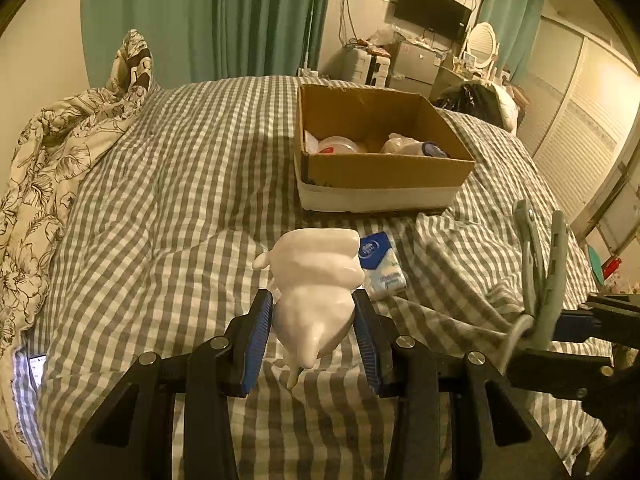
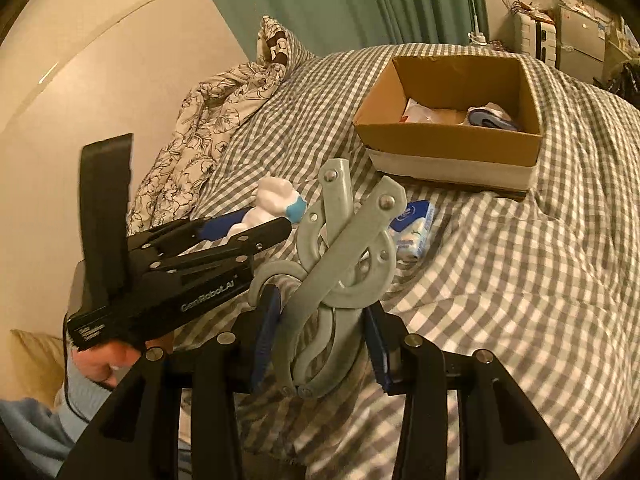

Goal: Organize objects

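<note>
My left gripper [image 1: 314, 320] is shut on a white glossy figurine [image 1: 316, 280] and holds it above the checked bedspread; it also shows in the right wrist view [image 2: 272, 200]. My right gripper [image 2: 322, 334] is shut on a grey-green folding hanger [image 2: 340, 264], seen at the right edge of the left wrist view [image 1: 540, 268]. An open cardboard box [image 1: 384, 170] sits ahead on the bed with a white container and a bagged item inside; it also shows in the right wrist view [image 2: 448, 146]. A blue-and-white tissue pack [image 1: 382, 266] lies on the bed between the grippers and the box.
A floral quilt [image 1: 52, 160] is bunched along the left side of the bed. Green curtains [image 1: 208, 20] hang behind. A dark bag [image 1: 476, 100] lies past the box. A phone [image 1: 37, 368] lies at the bed's left edge.
</note>
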Demonstrator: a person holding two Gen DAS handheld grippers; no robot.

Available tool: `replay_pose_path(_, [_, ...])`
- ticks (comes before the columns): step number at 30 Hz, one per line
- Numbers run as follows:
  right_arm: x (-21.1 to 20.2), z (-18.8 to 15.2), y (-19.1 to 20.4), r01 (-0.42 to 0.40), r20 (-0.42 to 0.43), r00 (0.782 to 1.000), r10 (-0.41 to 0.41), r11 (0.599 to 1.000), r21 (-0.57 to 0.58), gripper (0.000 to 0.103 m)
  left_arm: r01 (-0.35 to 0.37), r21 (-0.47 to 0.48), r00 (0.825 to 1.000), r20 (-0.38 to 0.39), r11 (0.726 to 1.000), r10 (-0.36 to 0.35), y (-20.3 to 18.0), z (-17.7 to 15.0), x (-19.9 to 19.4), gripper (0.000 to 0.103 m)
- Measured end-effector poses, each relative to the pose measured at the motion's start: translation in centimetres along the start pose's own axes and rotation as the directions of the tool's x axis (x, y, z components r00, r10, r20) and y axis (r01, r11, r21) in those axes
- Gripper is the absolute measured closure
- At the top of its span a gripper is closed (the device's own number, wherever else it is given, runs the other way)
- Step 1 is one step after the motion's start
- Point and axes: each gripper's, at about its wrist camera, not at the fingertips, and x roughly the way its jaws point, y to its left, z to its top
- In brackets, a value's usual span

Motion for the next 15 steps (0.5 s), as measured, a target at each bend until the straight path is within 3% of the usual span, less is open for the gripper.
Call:
replay_pose_path(3, [-1.4,-0.6,0.1,0.014,0.014,1.000,-0.013,1.000,-0.015,0.064,0.005,0.008,1.000,0.010,1.000,-0.005,-0.4,-0.1,-0.5,0.061])
replay_pose_path(6, [-3.4,-0.9,0.3,0.036,0.044,0.998,-0.034,0.999,-0.036,0.078,0.010,0.013,1.000,0.018,1.000,-0.010,-0.8,-0.2,-0.9,0.061])
replay_pose_path(8, [-4.0,-1.0,0.2,0.072,0.052,0.996,-0.069,0.996,-0.049,0.078,0.015,0.014,1.000,0.021,1.000,-0.016,-1.1,-0.2,-1.0,0.061])
replay_pose_path(11, [-3.4,-1.6,-0.8,0.126,0.020,0.992,-0.125,0.991,-0.046,0.084,0.026,0.019,0.999,0.023,0.999,-0.026,-1.6,-0.3,-1.1,0.061])
replay_pose_path(15, [-1.2,-2.8,-1.7,0.172,-0.017,0.985,-0.173,0.985,-0.031,0.085,0.019,0.027,1.000,0.021,0.999,-0.020,-2.0,-0.6,-1.2,0.061])
